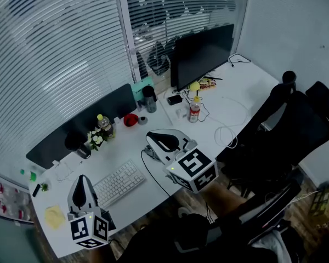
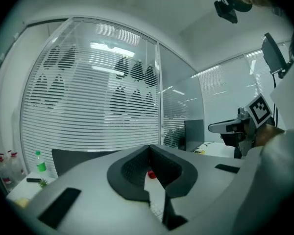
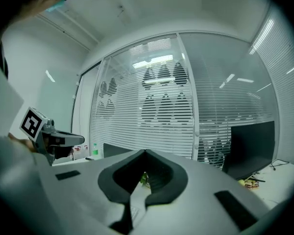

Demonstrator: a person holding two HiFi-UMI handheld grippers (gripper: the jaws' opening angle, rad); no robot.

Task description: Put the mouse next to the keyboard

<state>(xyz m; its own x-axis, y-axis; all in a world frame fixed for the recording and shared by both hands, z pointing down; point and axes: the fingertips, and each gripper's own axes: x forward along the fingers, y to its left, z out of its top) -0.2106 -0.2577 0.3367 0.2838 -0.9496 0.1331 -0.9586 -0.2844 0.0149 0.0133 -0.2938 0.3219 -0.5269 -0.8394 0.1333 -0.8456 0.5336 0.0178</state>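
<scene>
A white keyboard [image 1: 119,182] lies near the front edge of the white desk [image 1: 241,92]. A small black object [image 1: 174,99] by the monitor base may be the mouse; I cannot tell for sure. My left gripper [image 1: 81,178] hovers just left of the keyboard, its jaws shut on nothing [image 2: 148,149]. My right gripper [image 1: 151,137] hangs over the desk right of the keyboard, also shut and empty [image 3: 144,153]. A thin black cable [image 1: 153,177] runs from under it to the desk edge. Each gripper view shows the other gripper: the right gripper [image 2: 240,126] and the left gripper [image 3: 49,138].
A black monitor [image 1: 200,53] stands at the back. Along the dark divider [image 1: 82,122] are a dark cup [image 1: 149,100], a red bowl [image 1: 130,119], a bottle [image 1: 104,124], flowers [image 1: 96,138] and a black mug [image 1: 75,143]. A red can [image 1: 194,113] and a white cable [image 1: 230,130] lie further right; a black chair [image 1: 296,125] stands off the desk.
</scene>
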